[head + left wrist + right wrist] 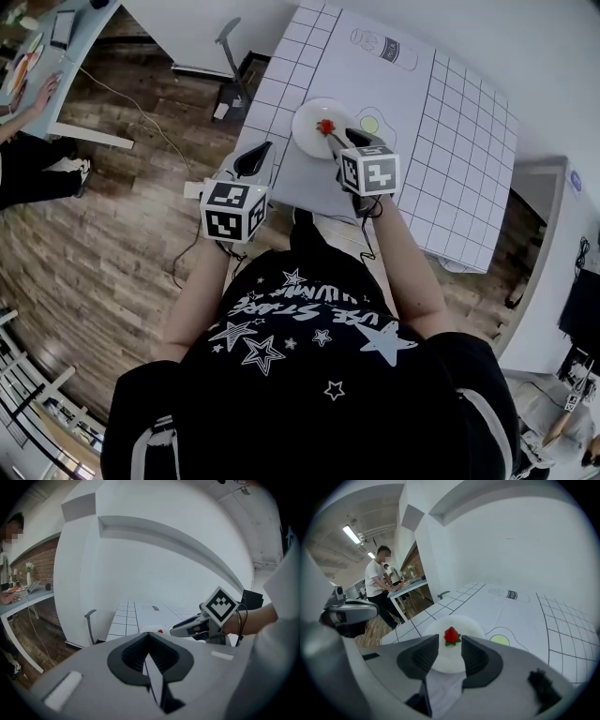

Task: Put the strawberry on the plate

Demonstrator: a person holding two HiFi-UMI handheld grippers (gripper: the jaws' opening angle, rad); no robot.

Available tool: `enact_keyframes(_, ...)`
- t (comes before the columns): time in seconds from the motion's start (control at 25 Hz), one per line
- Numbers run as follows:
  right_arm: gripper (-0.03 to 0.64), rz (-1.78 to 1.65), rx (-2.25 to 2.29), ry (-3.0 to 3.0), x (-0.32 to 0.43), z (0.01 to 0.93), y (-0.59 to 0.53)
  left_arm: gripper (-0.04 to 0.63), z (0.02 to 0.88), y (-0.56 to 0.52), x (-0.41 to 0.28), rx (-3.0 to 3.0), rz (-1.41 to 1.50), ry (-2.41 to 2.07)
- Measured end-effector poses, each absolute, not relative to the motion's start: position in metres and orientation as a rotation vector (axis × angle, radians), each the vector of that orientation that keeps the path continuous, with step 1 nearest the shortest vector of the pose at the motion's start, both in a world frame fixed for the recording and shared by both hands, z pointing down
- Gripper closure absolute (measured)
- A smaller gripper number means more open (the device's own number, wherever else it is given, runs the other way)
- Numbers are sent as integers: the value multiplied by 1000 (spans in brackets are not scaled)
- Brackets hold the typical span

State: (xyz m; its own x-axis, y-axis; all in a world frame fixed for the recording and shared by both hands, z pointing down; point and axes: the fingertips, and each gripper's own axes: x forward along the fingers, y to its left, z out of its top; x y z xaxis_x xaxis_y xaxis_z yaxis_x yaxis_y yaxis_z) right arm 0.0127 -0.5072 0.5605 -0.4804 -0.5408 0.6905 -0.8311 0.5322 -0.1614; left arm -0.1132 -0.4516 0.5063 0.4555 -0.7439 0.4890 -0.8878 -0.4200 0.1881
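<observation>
A small red strawberry point(325, 126) stands on a round white plate point(306, 120) on the white table. My right gripper point(345, 140) hovers at the plate's near right edge. In the right gripper view the strawberry point(451, 635) stands upright on the plate point(449, 663) just beyond the fingertips. The right gripper point(450, 645) is open, its pads clear of the fruit. My left gripper point(253, 159) is held over the table's left edge, shut and empty. In its own view the left gripper point(147, 637) has its jaws together, with the plate point(149, 629) and the right gripper point(187, 626) beyond.
The table cover point(441, 150) carries a printed grid, a bottle drawing point(384, 47) and a fried-egg drawing point(369, 123) right of the plate. Wooden floor point(112, 234) lies to the left. A person point(377, 581) stands at a desk point(66, 56) at far left.
</observation>
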Motion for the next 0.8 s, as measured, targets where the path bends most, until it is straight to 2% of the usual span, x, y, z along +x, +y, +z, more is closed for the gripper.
enact_keyframes(0.2,461,662,1161,-2238,17,533,-487,586,496,-429,-113,2322,447,-1346)
enact_keyframes(0.4,552,633,1241,-2281,17,507,-441,586,487,-388,-114,2363,425,-1310)
enact_keyframes(0.8,595,624,1402,-2311,33,475,-333,586,468,-301,-101,2493,397,-1200)
